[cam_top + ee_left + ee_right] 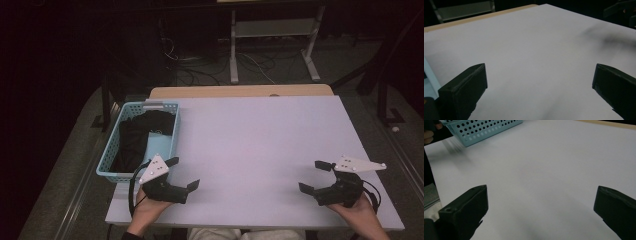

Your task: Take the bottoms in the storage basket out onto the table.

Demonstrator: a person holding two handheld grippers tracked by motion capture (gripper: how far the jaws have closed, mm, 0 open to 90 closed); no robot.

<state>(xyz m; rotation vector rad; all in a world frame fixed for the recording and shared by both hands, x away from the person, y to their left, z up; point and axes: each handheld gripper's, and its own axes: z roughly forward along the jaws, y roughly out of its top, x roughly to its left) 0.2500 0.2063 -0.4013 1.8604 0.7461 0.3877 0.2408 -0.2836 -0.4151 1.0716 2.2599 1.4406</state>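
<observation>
My left gripper point(183, 173) rests near the table's front left, just right of a light blue basket point(111, 155). Its jaws stand wide apart with nothing between them, and in the left gripper view only bare white tabletop point(531, 55) lies between the two black fingers point(466, 87). My right gripper point(315, 176) is at the front right, pointing left, also open and empty. The basket holds dark folded cloth point(137, 132). The right gripper view catches the basket's perforated wall point(481, 130) at the top left.
The white table point(250, 145) has a wooden strip point(240, 91) along its far edge. Beyond it the floor carries cables point(200, 70) and a white metal stand point(272, 45). A person's hands hold both grippers at the front edge.
</observation>
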